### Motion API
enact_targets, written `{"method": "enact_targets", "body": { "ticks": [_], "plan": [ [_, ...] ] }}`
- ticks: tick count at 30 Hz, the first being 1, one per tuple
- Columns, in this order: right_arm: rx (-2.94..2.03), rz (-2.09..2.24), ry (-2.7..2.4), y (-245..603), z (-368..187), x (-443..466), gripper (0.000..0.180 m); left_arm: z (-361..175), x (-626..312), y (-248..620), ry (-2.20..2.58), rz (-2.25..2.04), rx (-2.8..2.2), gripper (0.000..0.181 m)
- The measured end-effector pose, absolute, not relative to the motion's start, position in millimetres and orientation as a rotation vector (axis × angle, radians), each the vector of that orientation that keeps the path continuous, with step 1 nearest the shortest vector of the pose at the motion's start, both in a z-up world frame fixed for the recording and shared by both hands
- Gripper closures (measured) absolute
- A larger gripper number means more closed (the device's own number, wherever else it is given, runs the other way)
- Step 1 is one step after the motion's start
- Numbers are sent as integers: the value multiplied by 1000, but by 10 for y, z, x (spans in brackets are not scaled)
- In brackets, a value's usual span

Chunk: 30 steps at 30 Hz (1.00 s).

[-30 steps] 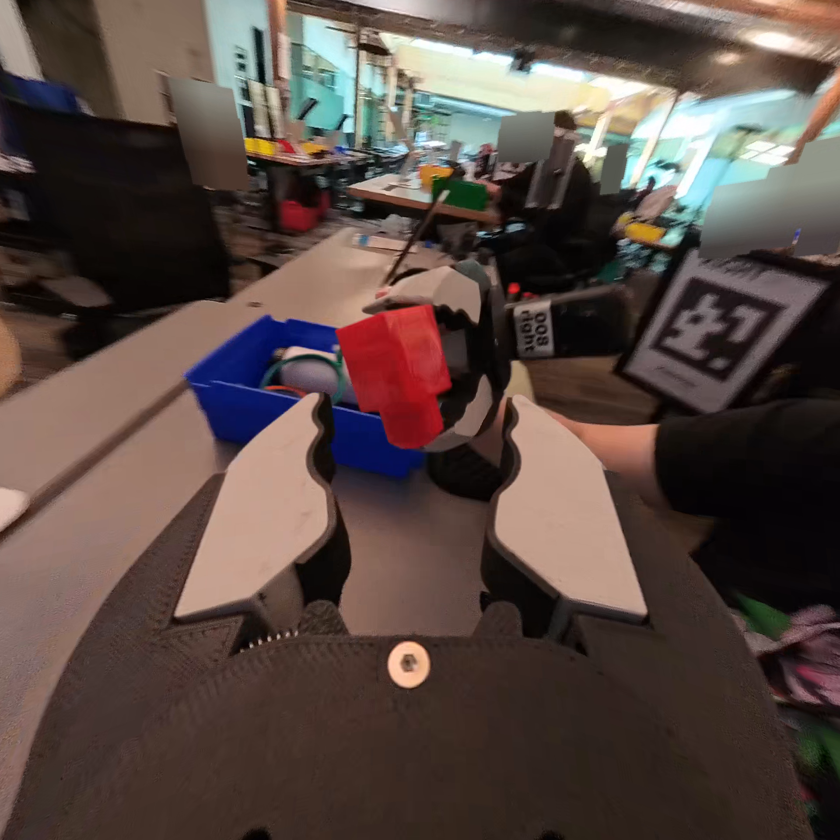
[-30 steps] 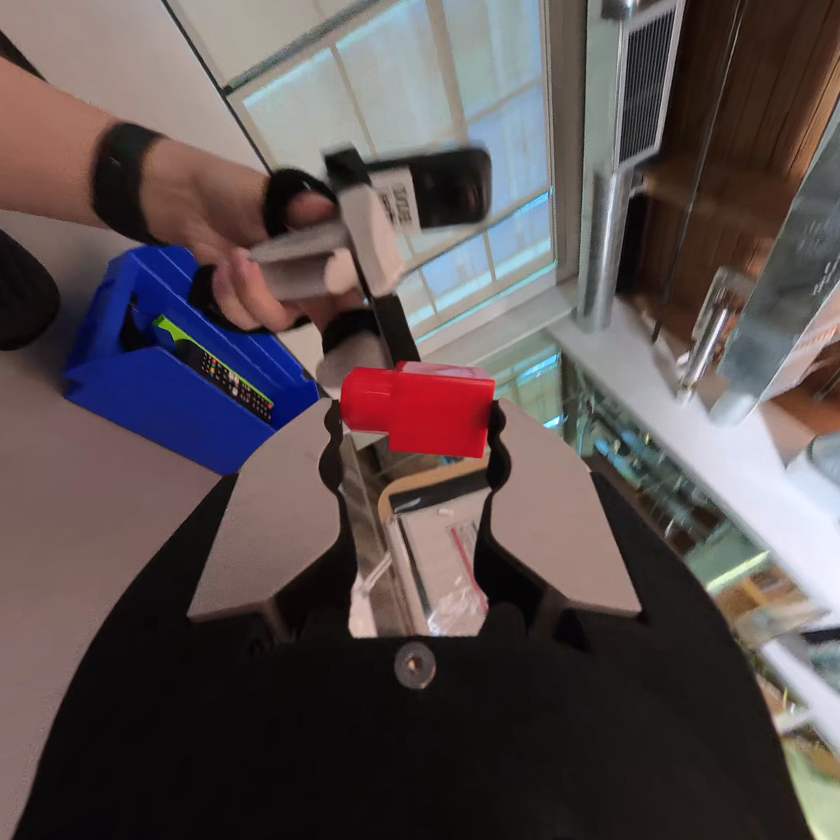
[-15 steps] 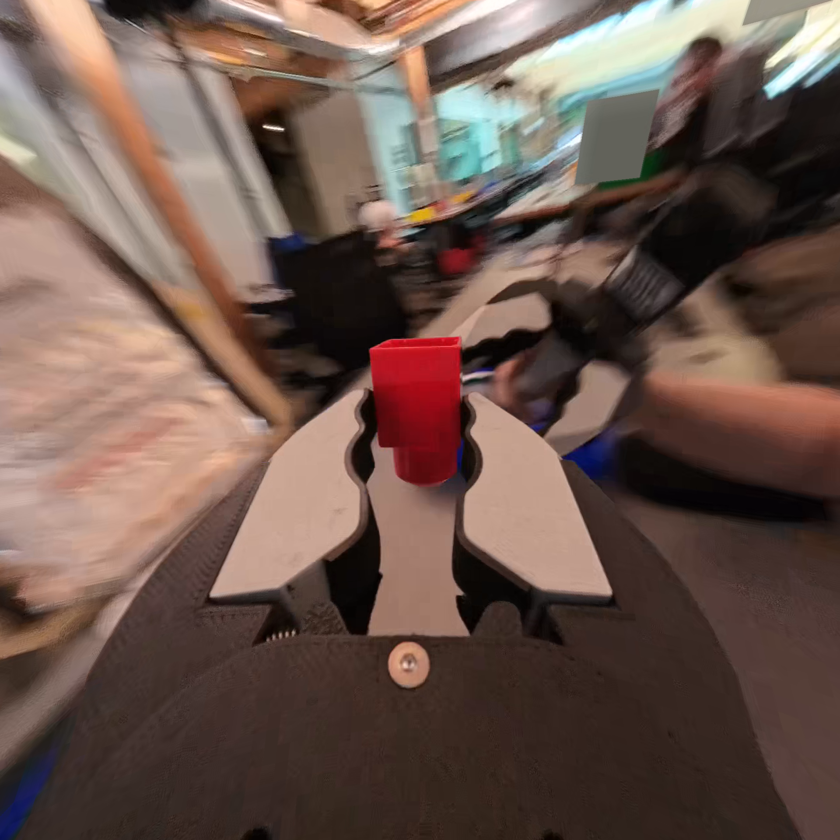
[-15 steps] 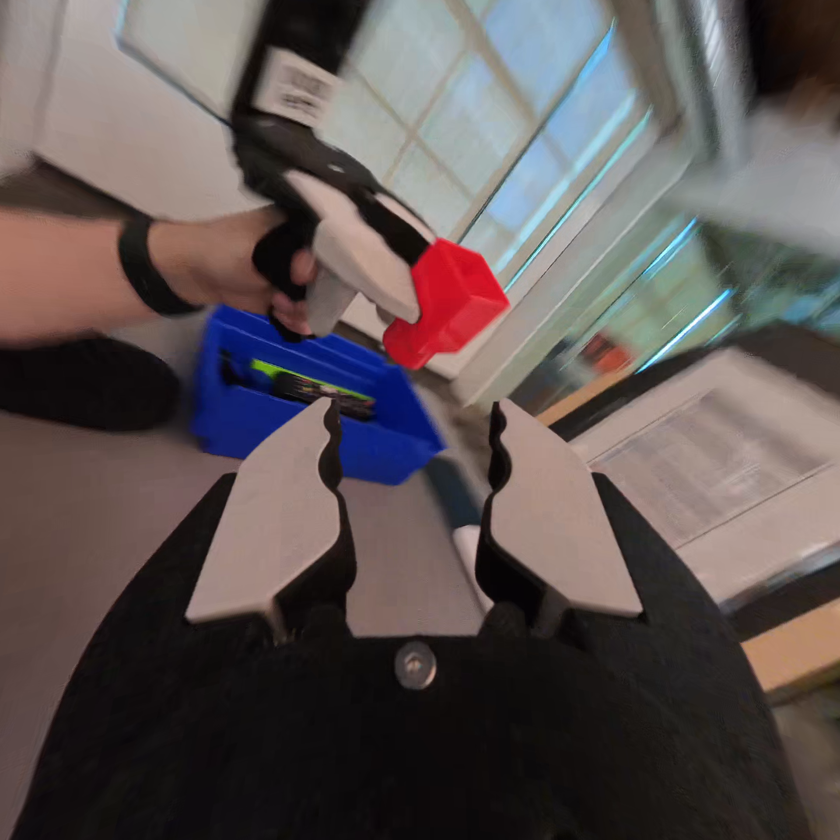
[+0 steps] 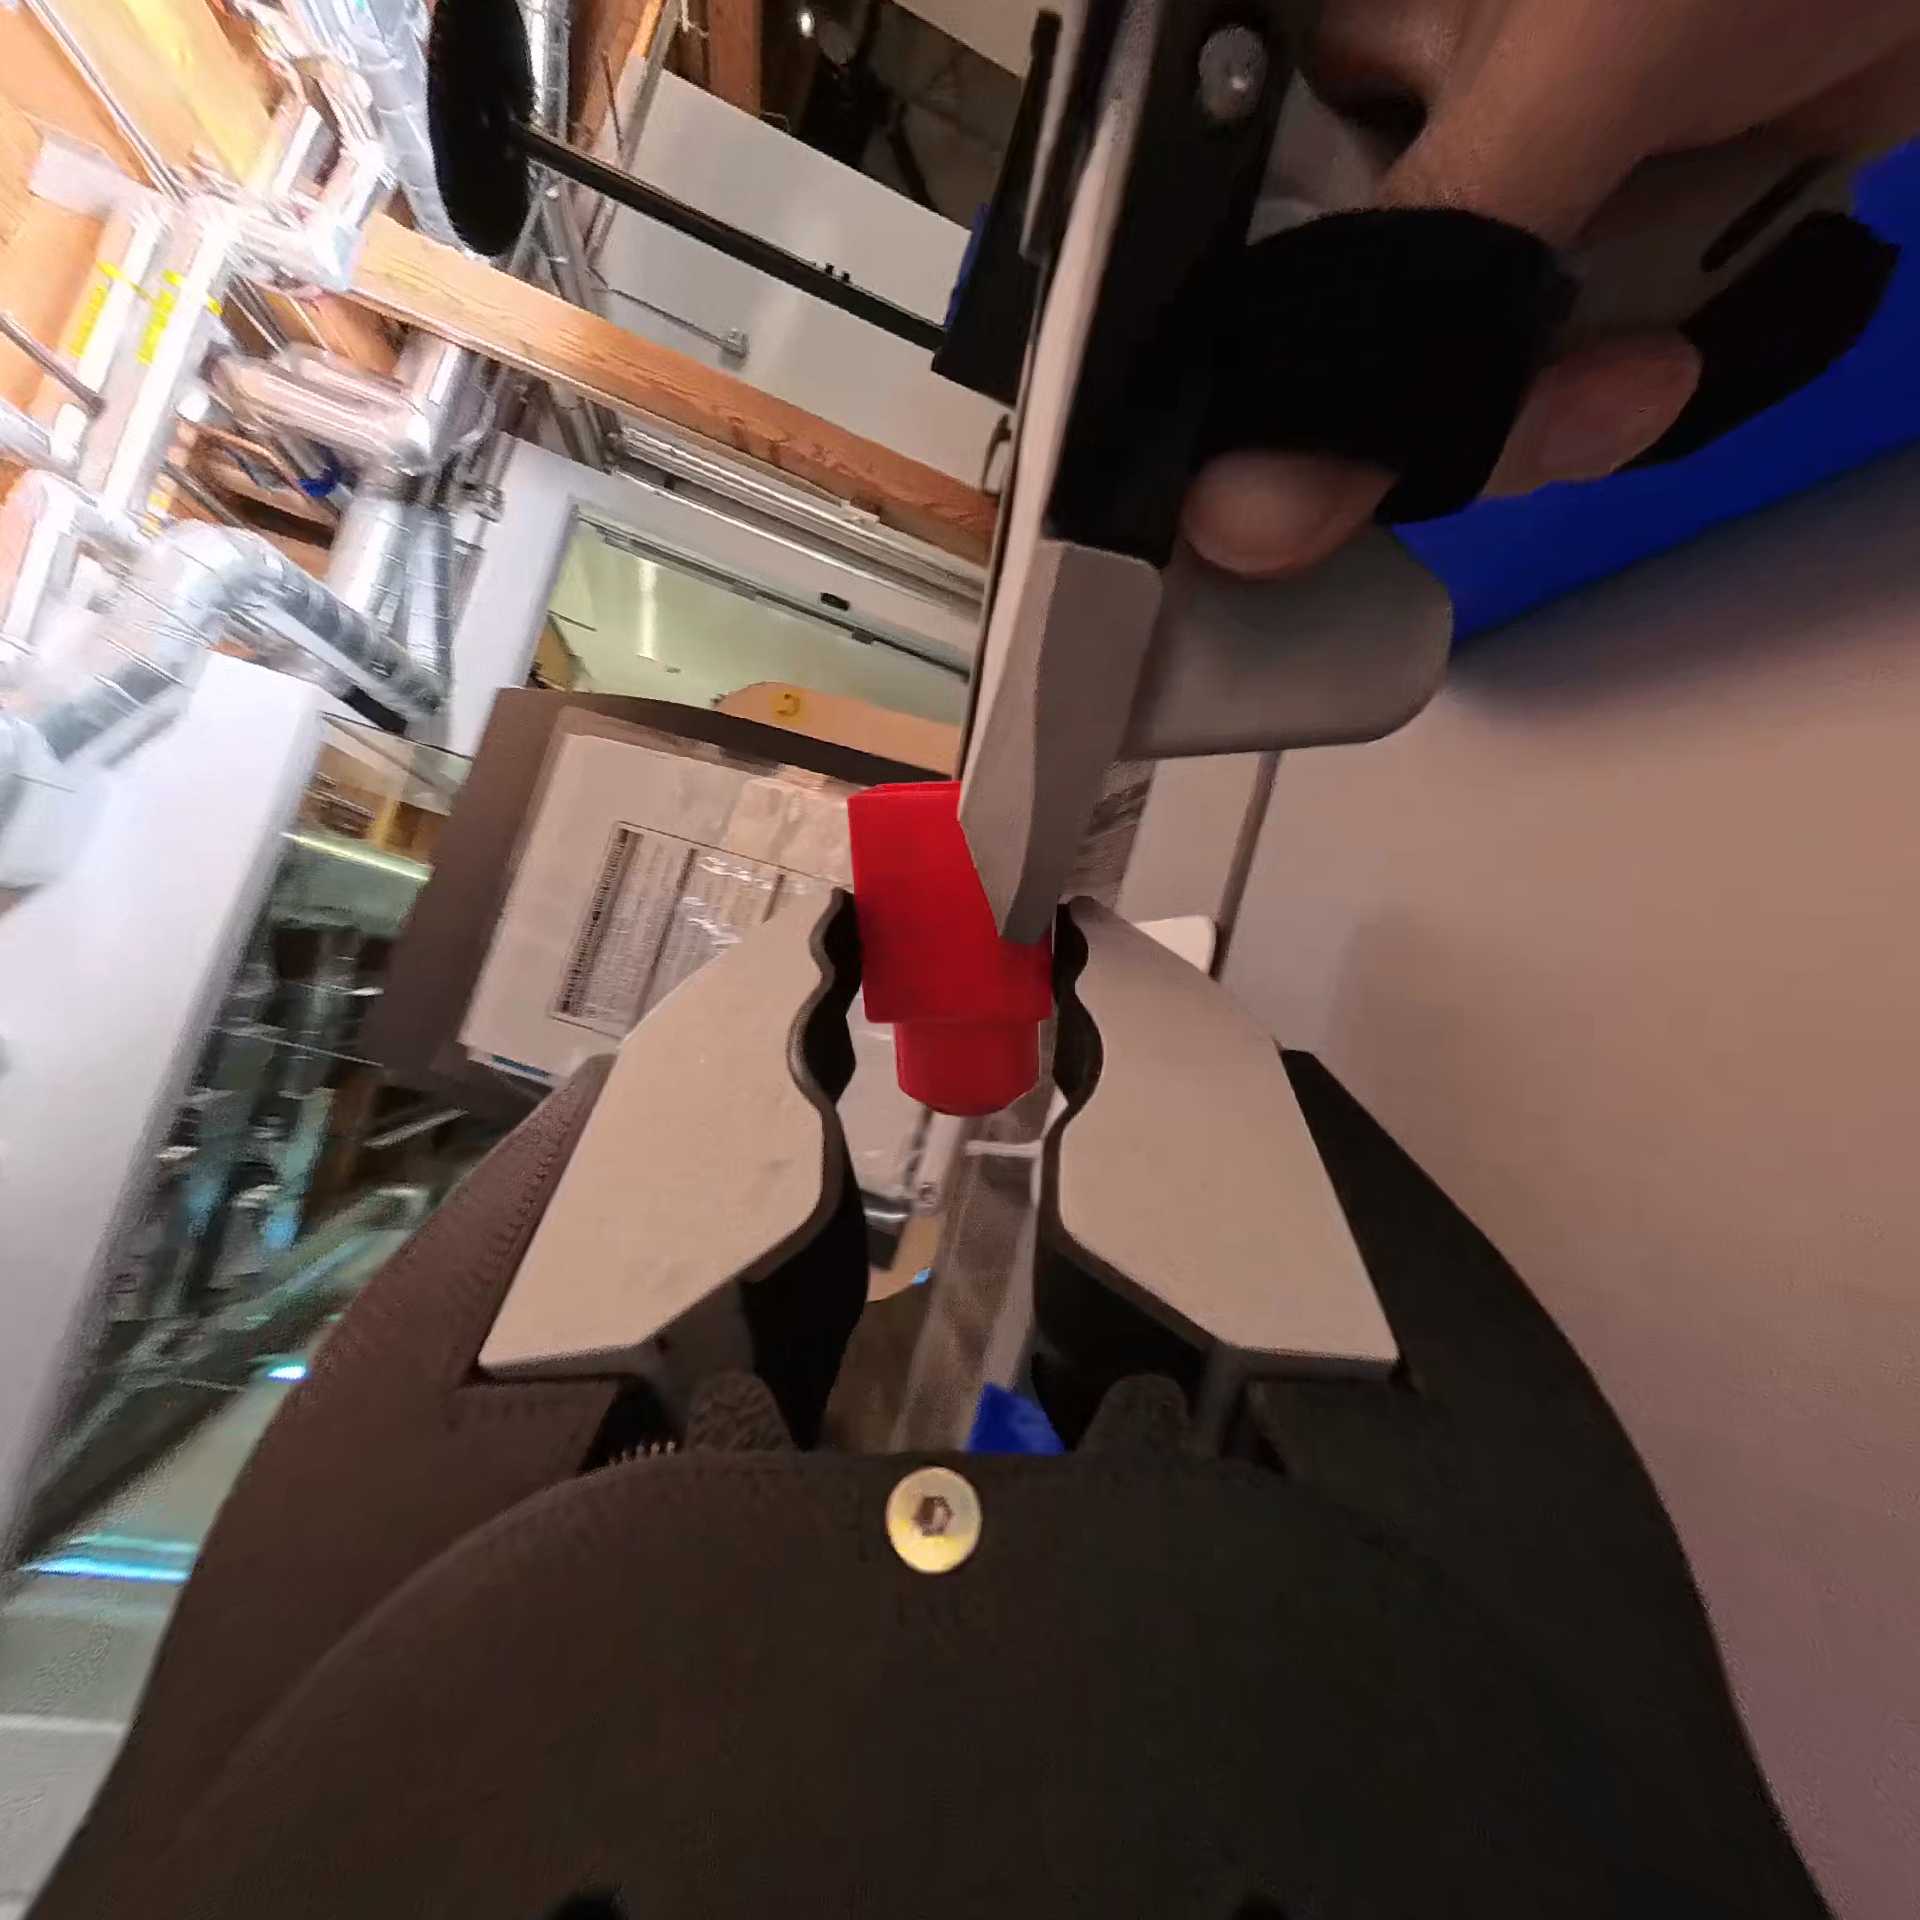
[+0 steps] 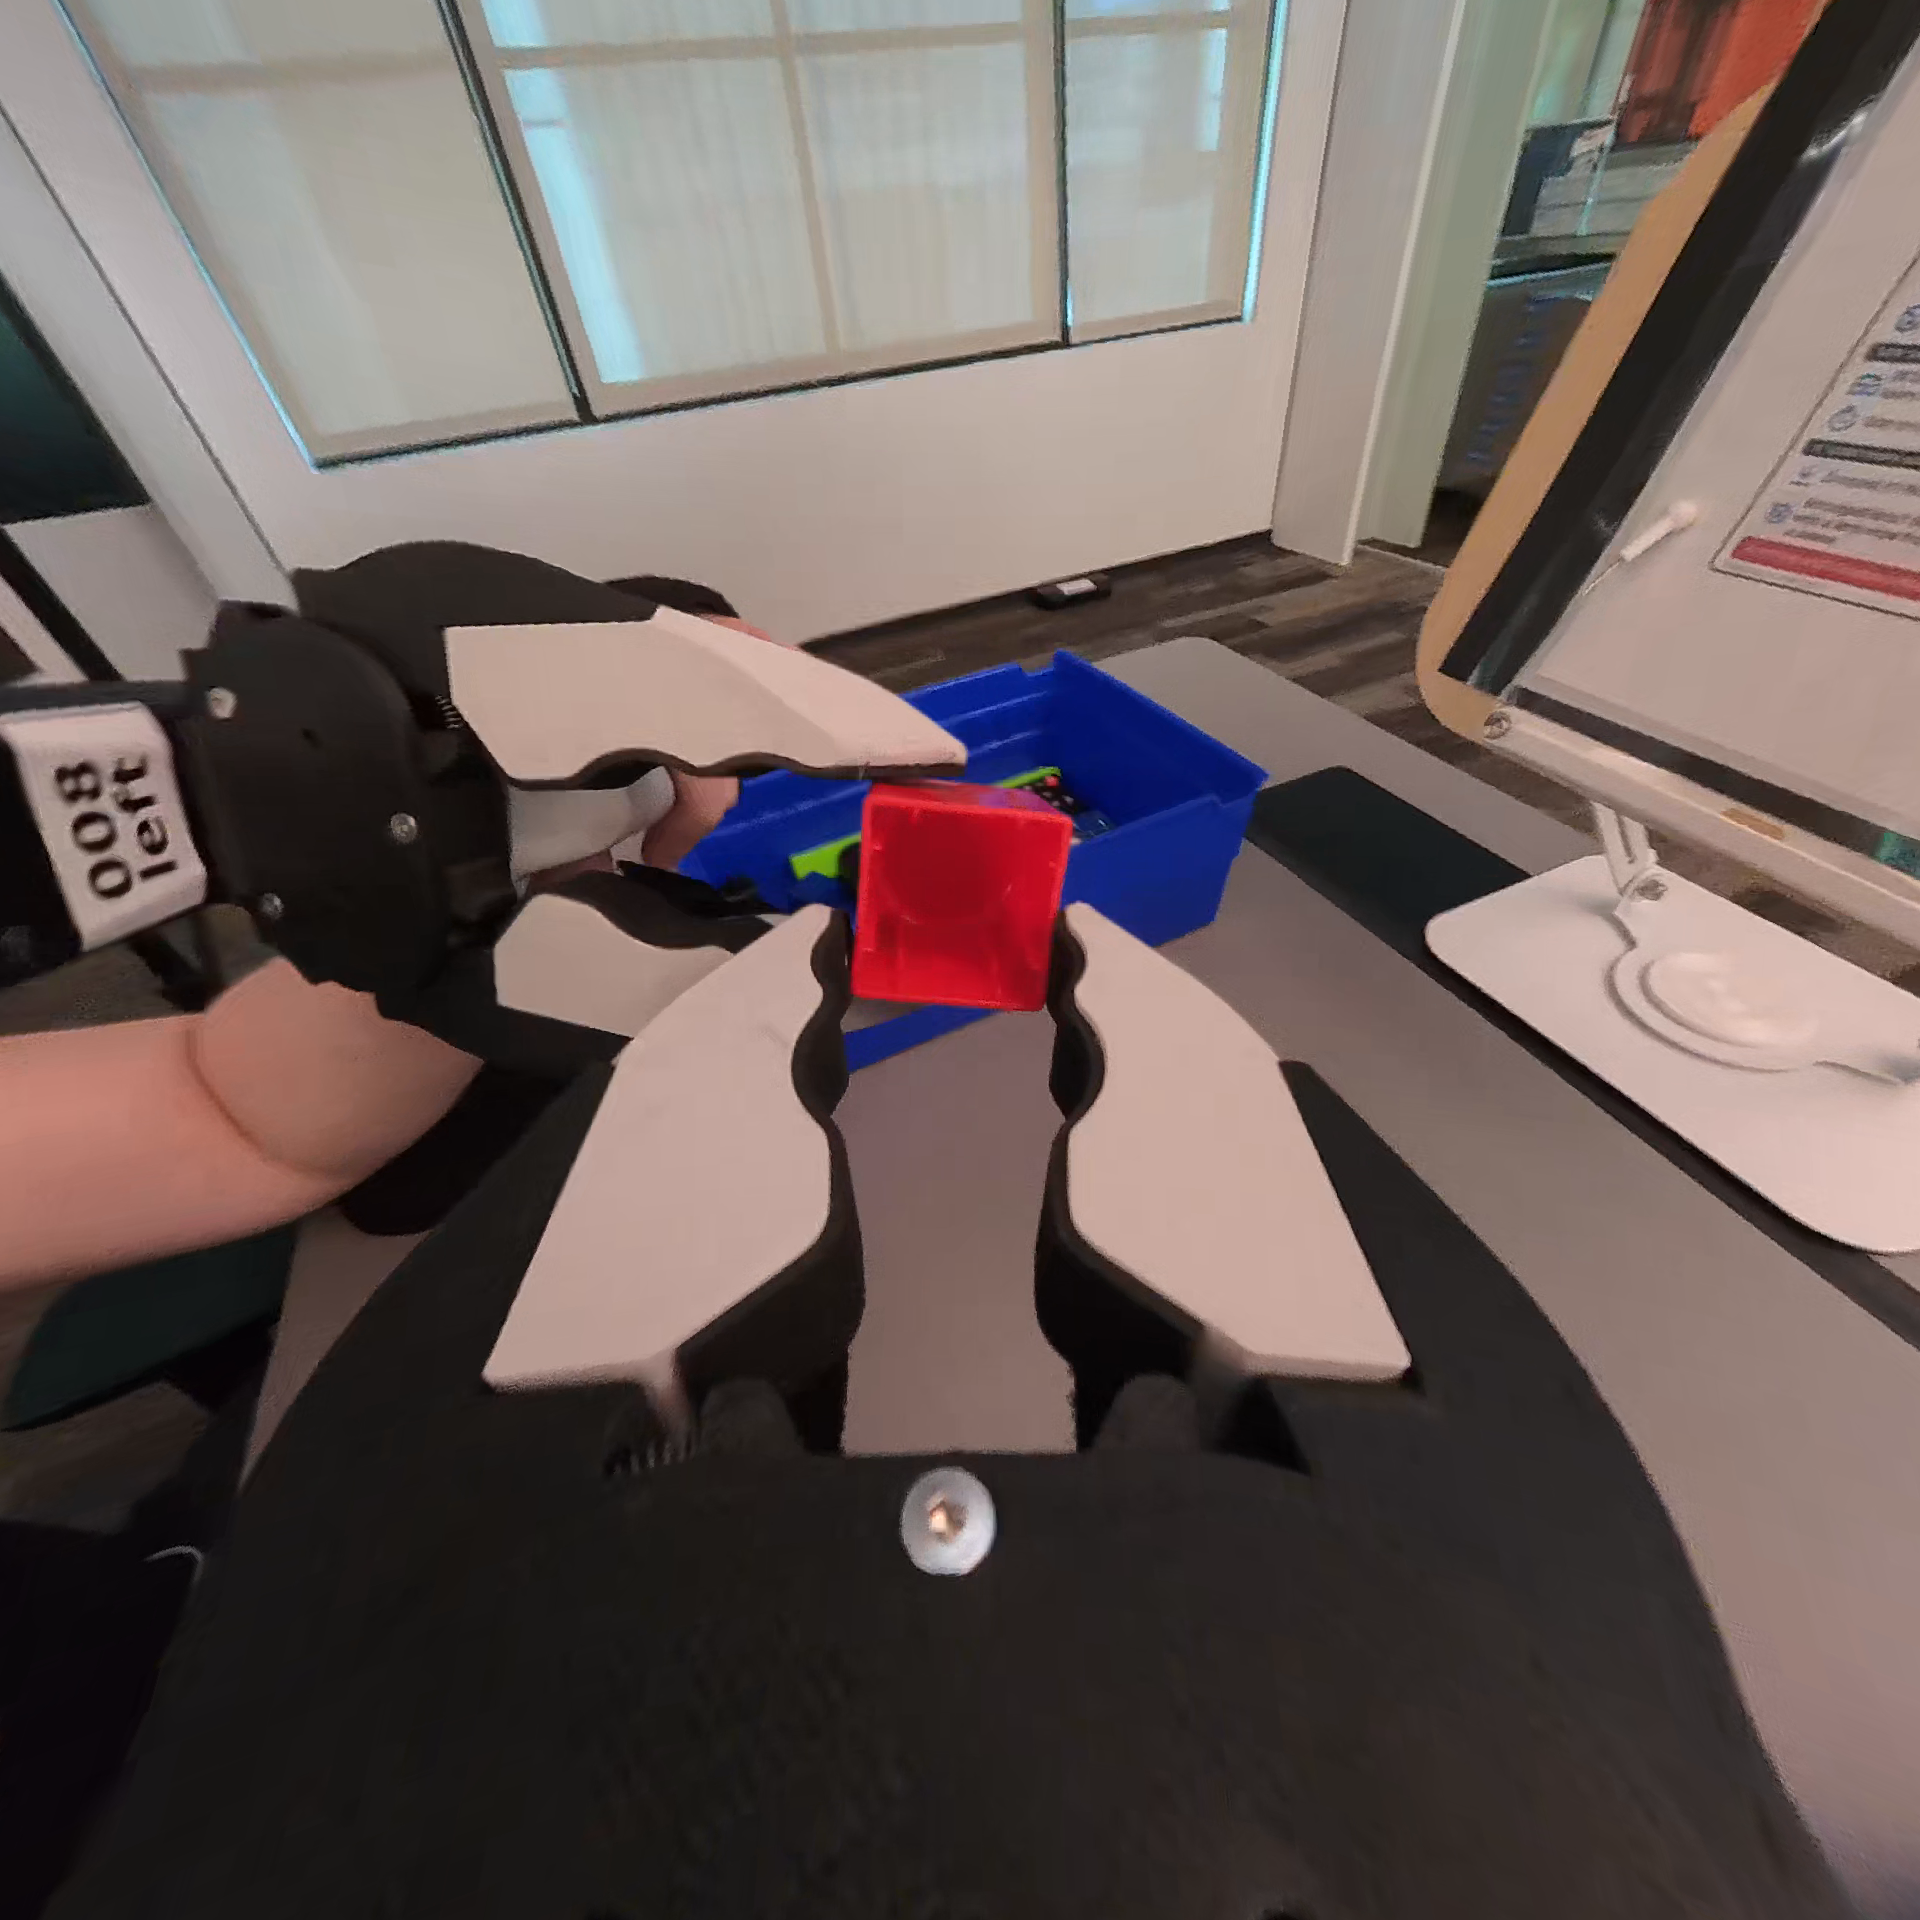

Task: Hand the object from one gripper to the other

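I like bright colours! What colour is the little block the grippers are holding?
Red. The block shows best in the right wrist view.

The far side of the red piece is covered by a finger of the right claw in the left wrist view. Shelving at the left of that frame is blurred. In the right wrist view, the blue bin's contents are largely hidden behind the red piece and cannot be identified; the lower finger of the left claw is partly hidden too.
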State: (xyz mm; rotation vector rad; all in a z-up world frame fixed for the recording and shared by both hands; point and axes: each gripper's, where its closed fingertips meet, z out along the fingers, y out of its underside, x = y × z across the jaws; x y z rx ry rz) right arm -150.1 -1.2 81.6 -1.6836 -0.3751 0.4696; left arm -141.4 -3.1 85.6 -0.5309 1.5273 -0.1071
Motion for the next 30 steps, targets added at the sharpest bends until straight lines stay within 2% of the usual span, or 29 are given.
{"method": "enact_targets", "body": {
  "ticks": [3,5,8,10,12,16,17,19,22,24,30],
  "plan": [
    [-1552,579,-340,-57,993,-1406,143,1012,-1469,-71,1496,-399,-660,141],
    [-1388,756,-353,-185,1198,-1382,143,1154,-1543,-140,1479,-704,-768,132],
    [-1149,1014,-408,-424,1432,-1370,143,1400,-1689,-304,1436,-1232,-881,129],
    [-1125,1008,-429,-424,1410,-1373,143,1507,-1754,-375,1404,-1510,-937,125],
    [-1130,964,-493,-424,1351,-1455,143,1497,-1743,-396,1404,-1611,-975,123],
    [-1110,920,-611,-484,1302,-1650,142,1358,-1646,-493,1471,-1628,-997,121],
    [-1127,895,-632,-475,1268,-1683,142,1340,-1630,-523,1477,-1639,-994,124],
    [-1135,827,-663,-460,1220,-1706,142,1306,-1617,-567,1503,-1626,-955,147],
    [-1149,681,-649,-380,1177,-1577,137,1312,-1612,-473,1495,-1466,-916,147],
    [-1157,609,-582,-314,1192,-1403,126,1425,-1666,-334,1406,-1284,-834,147],
    [-1276,593,-398,-178,1246,-1197,120,1526,-1801,90,1228,-293,-544,147]
  ]
}}
